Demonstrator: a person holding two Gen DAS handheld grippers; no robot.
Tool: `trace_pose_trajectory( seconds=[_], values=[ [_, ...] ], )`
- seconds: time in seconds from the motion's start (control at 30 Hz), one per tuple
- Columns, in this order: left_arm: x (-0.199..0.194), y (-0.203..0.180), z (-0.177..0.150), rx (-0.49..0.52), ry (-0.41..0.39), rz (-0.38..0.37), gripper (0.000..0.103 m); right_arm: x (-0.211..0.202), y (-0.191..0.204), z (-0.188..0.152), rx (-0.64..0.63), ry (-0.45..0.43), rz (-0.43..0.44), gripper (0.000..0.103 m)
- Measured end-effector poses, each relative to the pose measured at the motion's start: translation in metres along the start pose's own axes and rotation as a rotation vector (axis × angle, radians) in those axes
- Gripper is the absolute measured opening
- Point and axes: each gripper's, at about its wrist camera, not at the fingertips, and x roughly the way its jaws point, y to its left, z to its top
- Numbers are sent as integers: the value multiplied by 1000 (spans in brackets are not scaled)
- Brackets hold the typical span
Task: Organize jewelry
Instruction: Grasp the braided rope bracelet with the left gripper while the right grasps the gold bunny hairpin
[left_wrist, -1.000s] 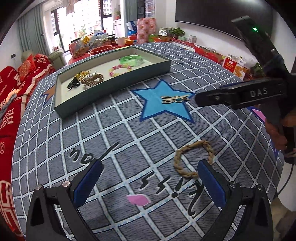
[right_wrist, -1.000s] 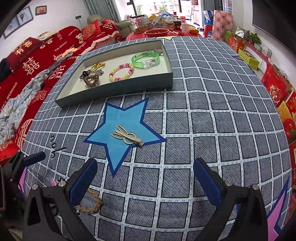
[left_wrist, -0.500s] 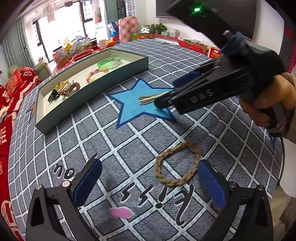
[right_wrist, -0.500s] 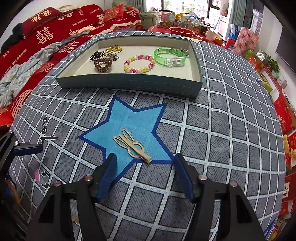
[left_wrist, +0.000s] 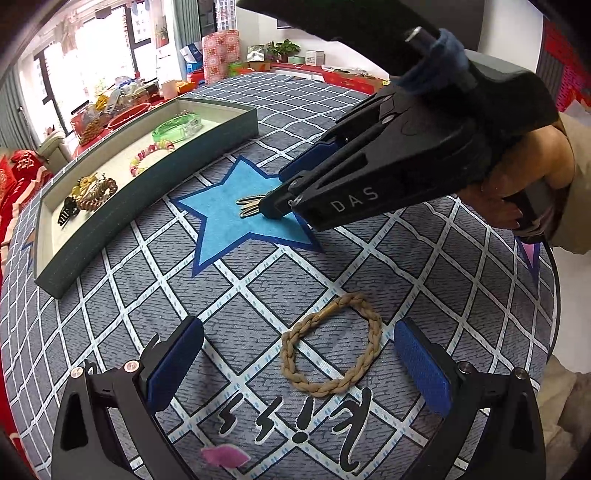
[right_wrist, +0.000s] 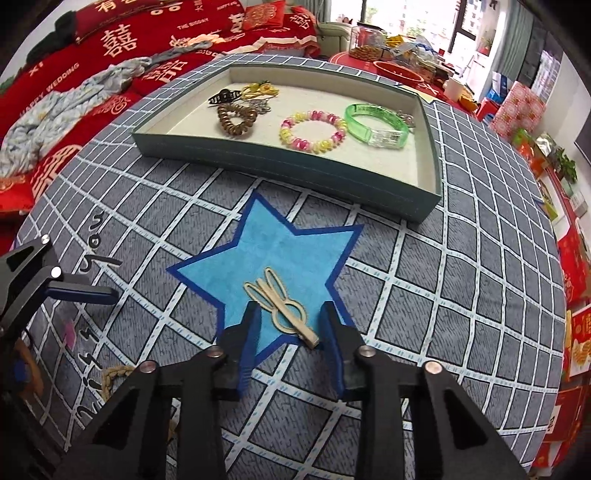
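A tan rabbit-shaped hair clip (right_wrist: 282, 309) lies on the blue star patch (right_wrist: 277, 243) of the cloth. My right gripper (right_wrist: 290, 321) is low over it, its jaws part closed around the clip's near end with gaps on both sides; it also shows in the left wrist view (left_wrist: 280, 192). A braided tan bracelet (left_wrist: 330, 350) lies on the cloth between the open jaws of my left gripper (left_wrist: 295, 354). The jewelry tray (right_wrist: 295, 166) holds a green bangle (right_wrist: 376, 123), a beaded bracelet (right_wrist: 314, 131), a brown coil tie (right_wrist: 236, 118) and clips.
The round table has a grey checked cloth (right_wrist: 443, 295). Red bedding (right_wrist: 92, 55) lies beyond the far left edge. Boxes and gift packs (right_wrist: 576, 295) stand past the right edge. A red side table with snacks (right_wrist: 388, 59) sits behind the tray.
My right gripper has moved down and forward onto the rabbit clip, and its jaws have narrowed around it. My left gripper has drifted closer to the braided bracelet, still open.
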Motion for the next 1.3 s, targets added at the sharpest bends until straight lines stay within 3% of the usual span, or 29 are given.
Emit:
trace_pose_trajectory(
  seconds=[0.17,0.33,0.4,0.47,0.6,0.83,0.93,1.0,1.3],
  values=[
    [3,-2,1,12,12,-2,97,-2,6,-2,-6,14,5,20],
    [1,-6,0,35,14,-23,85,-2,7,-4,20,9,-9,19],
    [0,-9,0,49,13,-33,76,-3,6,-4,35,6,-6,18],
    [-2,-12,0,59,11,-40,54,-3,6,-5,44,3,-7,18],
    [-5,-12,0,36,4,-15,27,-3,6,-6,62,1,-13,18],
    [-10,12,-7,-118,-17,36,26,-6,7,-10,119,-3,-37,18],
    [-13,25,-9,-192,-23,71,26,-8,3,-12,168,-14,-30,10],
    [-14,31,-11,-228,-26,91,26,-10,-2,-15,222,-22,-9,10],
    [-17,48,-15,-303,-30,121,26,-12,-10,-23,286,-18,35,14]
  ],
)
